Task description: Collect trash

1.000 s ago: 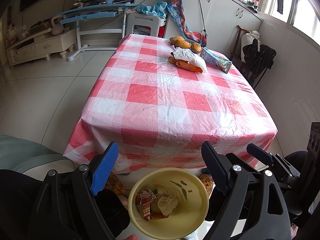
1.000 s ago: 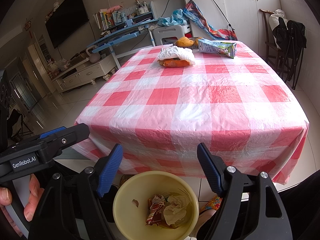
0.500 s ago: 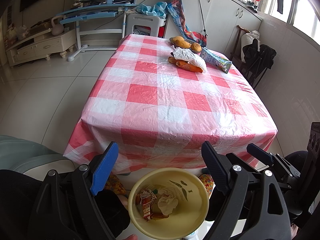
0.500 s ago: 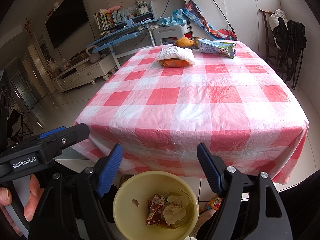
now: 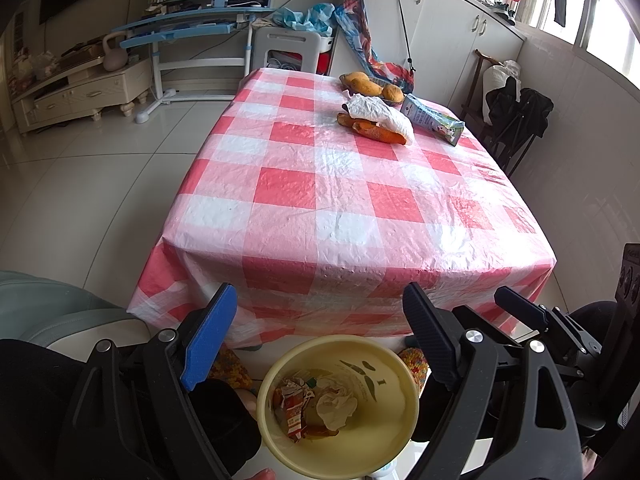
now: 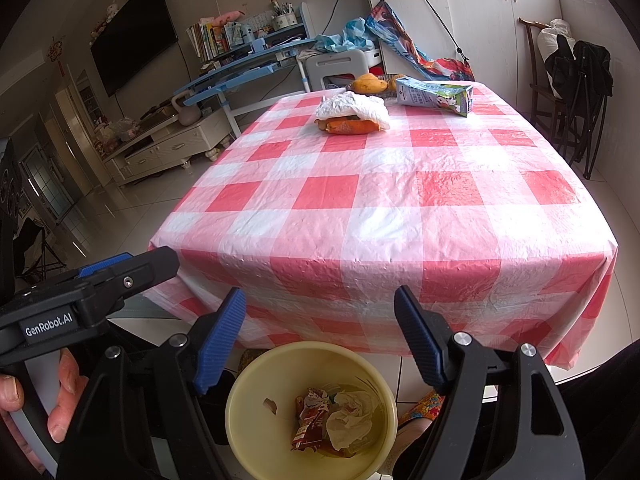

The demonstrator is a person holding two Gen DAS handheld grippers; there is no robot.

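A yellow trash bin (image 5: 384,368) stands on the floor in front of the table, seen in the right wrist view too (image 6: 256,384). It holds a red wrapper (image 5: 294,404) and crumpled white tissue (image 5: 336,404). My left gripper (image 5: 320,344) is open and empty above the bin. My right gripper (image 6: 320,344) is open and empty above it too. The left gripper's body shows in the right wrist view (image 6: 80,300), held by a hand.
The table has a red-and-white checked cloth (image 5: 332,200). At its far end lie a white plastic bag over orange food (image 5: 380,118), mangoes (image 5: 368,84) and a milk carton (image 5: 432,120). A chair (image 5: 516,116) stands at right, a desk (image 5: 192,28) behind.
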